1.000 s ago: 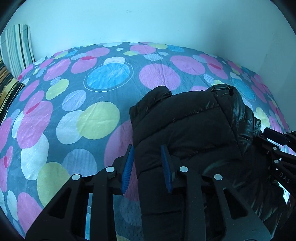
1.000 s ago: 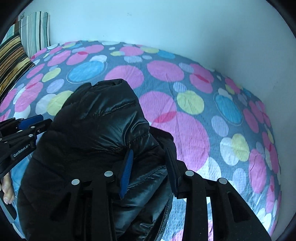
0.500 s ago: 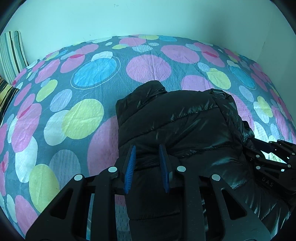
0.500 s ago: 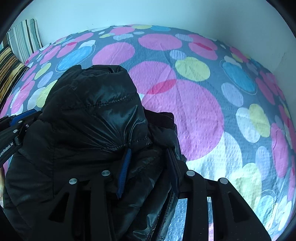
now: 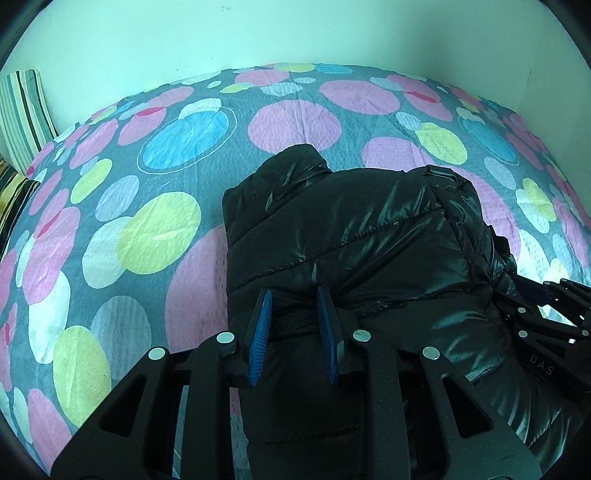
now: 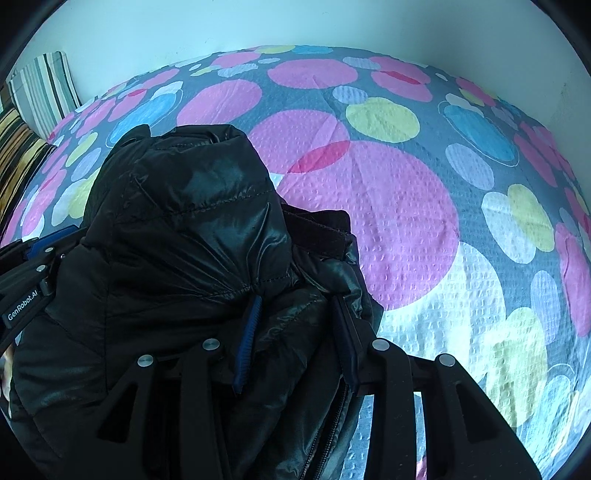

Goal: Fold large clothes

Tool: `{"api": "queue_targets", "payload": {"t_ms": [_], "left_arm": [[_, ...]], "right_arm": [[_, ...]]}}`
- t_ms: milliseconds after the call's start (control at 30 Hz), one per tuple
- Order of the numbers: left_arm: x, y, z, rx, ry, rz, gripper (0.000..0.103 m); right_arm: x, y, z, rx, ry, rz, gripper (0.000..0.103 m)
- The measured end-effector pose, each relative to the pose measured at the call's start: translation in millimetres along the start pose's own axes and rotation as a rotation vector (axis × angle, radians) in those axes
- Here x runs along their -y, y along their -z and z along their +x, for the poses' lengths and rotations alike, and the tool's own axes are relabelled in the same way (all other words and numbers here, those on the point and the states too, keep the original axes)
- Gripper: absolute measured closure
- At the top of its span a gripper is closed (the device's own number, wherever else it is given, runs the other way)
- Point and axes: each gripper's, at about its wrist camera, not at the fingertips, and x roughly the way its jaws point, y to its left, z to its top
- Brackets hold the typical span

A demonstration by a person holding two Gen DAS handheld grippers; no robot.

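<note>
1. The left gripper [image 5: 293,301], black with blue ribbed pads, is clamped on a pinch of the glossy black quilted puffer jacket [image 5: 354,236]. Fabric bunches between its narrow-set fingers, so it looks like a firm hold on the jacket's left side.

2. The right gripper [image 6: 295,306] is likewise clenched on the jacket, near a stitched seam where the shiny fabric puckers into radiating creases. Its fingers stand a little wider apart, probably because a thicker wad of padding sits between them.

3. Each gripper holds one side of the same folded-over layer, likely so the bulky layer comes down evenly rather than twisting.

4. The jacket lies as a thick bundle on the bed, its upper layer doubled over the lower one. A zip runs along the lower layer's edge near the right gripper. The fold appears largely made, with the held layer close to resting.

5. Around the jacket spreads the grey bedsheet printed with pink, blue, yellow and white circles [image 5: 155,229], giving a broad soft surface for folding.

6. Striped pillows [image 6: 44,92] sit at the far left, well apart from the jacket, by a pale wall [image 5: 258,33].
</note>
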Motion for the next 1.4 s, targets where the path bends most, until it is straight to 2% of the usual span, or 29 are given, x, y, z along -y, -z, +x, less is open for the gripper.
{"api": "queue_targets", "payload": {"t_ms": [433, 600, 733, 833, 967, 1033, 1100, 1167, 1400], "left_arm": [[-3.8, -0.5, -12.4, 0.032, 0.005, 0.005, 0.079], [-20.3, 1.9, -34.5, 0.058, 0.017, -0.017, 0.072], [-44.9, 18.5, -67.5, 0.109, 0.012, -0.055, 0.07], [-63.3, 43.3, -92.7, 0.141, 0.017, -0.087, 0.066], [-70.0, 70.0, -96.2, 0.128, 0.031, -0.102, 0.066], [-68.7, 76.8, -90.6, 0.108, 0.047, -0.103, 0.066], [-63.5, 82.9, -82.5, 0.08, 0.071, -0.106, 0.066], [-54.1, 87.3, -81.1, 0.083, 0.075, -0.095, 0.068], [-43.0, 89.9, -77.2, 0.09, 0.056, -0.08, 0.069]], "right_arm": [[-1.2, -1.3, -12.4, 0.05, 0.01, 0.022, 0.065], [-4.3, -4.4, -28.3, 0.078, 0.022, 0.015, 0.064], [-6.8, -3.7, -68.6, 0.149, 0.02, 0.022, 0.064], [-14.6, 5.5, -113.7, 0.221, -0.01, 0.023, 0.064], [-39.5, 28.3, -157.4, 0.278, -0.082, -0.028, 0.064], [-57.2, 41.5, -157.6, 0.258, -0.085, -0.095, 0.064], [-64.4, 51.0, -145.4, 0.228, -0.052, -0.128, 0.064], [-61.7, 58.3, -134.7, 0.207, -0.012, -0.124, 0.064], [-40.9, 76.9, -107.6, 0.14, -0.009, -0.078, 0.063]]}}
